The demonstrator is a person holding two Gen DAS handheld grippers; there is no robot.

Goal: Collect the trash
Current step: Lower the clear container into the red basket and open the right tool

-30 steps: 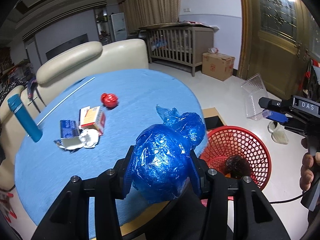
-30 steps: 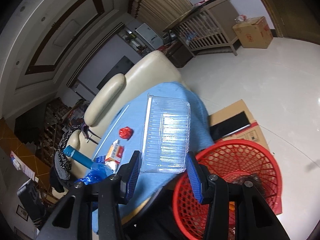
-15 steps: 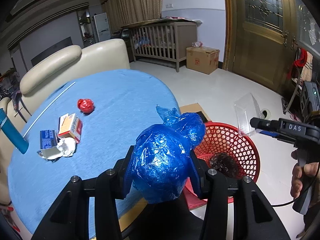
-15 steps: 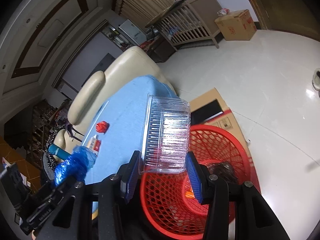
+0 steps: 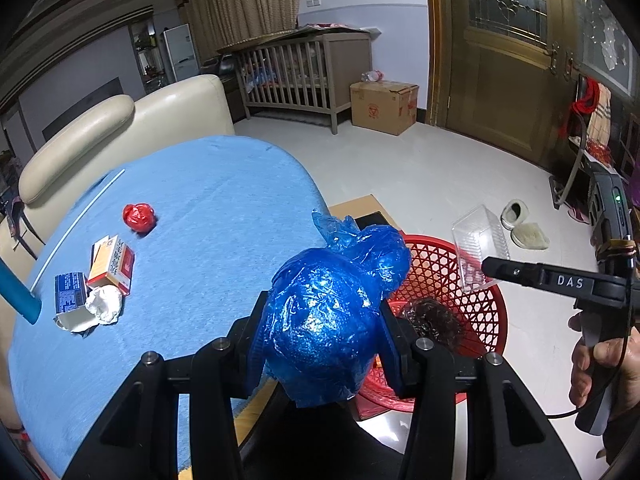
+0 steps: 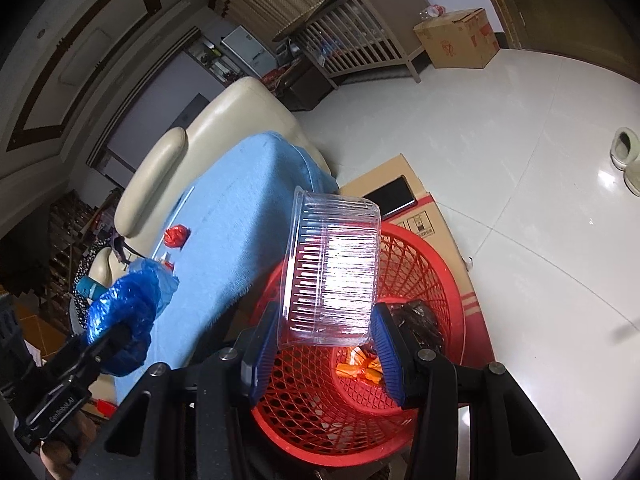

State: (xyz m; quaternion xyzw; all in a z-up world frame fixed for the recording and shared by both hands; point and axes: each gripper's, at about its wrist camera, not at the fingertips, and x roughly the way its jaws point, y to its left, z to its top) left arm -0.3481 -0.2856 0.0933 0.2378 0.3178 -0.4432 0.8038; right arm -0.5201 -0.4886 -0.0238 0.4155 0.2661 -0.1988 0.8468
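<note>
Right tool (image 6: 326, 346) around clear tray (image 6: 330, 268)

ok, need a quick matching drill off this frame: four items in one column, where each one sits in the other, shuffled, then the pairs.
Items:
1. blue plastic bag
2. clear plastic container
3. red crumpled wrapper
4. orange wrappers

Places:
A. on the blue tablecloth, near the sofa side
B. at the bottom of the red basket
C. clamped in the left gripper
D. clamped in the right gripper, above the basket

Pairs: 1-C, 2-D, 3-A, 4-B
</note>
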